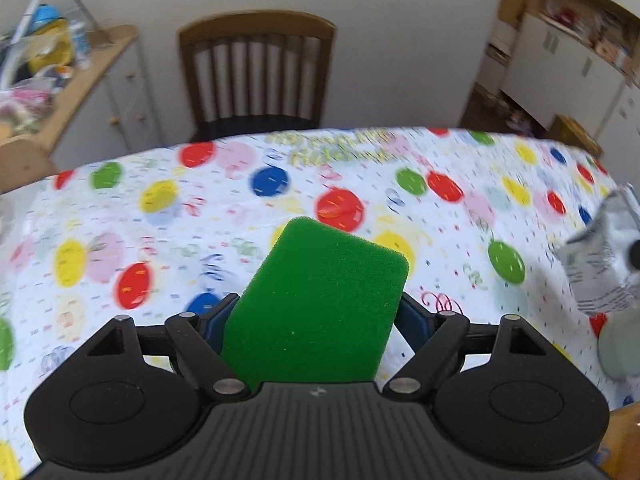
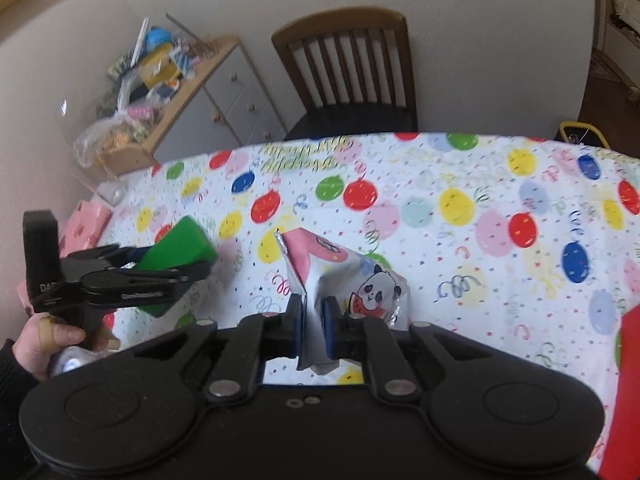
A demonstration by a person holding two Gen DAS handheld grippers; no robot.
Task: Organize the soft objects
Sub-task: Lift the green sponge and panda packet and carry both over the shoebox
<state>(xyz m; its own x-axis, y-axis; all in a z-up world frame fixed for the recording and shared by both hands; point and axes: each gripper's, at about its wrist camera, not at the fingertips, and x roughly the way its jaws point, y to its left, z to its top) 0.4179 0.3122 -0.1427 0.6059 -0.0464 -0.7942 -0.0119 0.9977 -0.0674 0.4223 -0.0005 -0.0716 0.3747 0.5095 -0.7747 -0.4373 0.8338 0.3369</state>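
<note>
My left gripper (image 1: pixel 318 312) is shut on a green sponge (image 1: pixel 320 292), with a pad pressed on each long side and the sponge held above the table. In the right wrist view the same left gripper (image 2: pixel 160 268) is at the left with the green sponge (image 2: pixel 180 248) sticking out of it. My right gripper (image 2: pixel 314 320) is shut on the edge of a pink and silver snack packet (image 2: pixel 348 272) with a panda picture, lifted off the cloth. The packet's silver back (image 1: pixel 608 264) shows at the right edge of the left wrist view.
A balloon-print tablecloth (image 1: pixel 160 200) covers the table. A wooden chair (image 2: pixel 348 64) stands at the far side, and a cluttered cabinet (image 2: pixel 180 80) at the back left. A pink package (image 2: pixel 86 220) lies at the left edge, something red (image 2: pixel 628 380) at the right. A hand (image 2: pixel 40 344) holds the left gripper.
</note>
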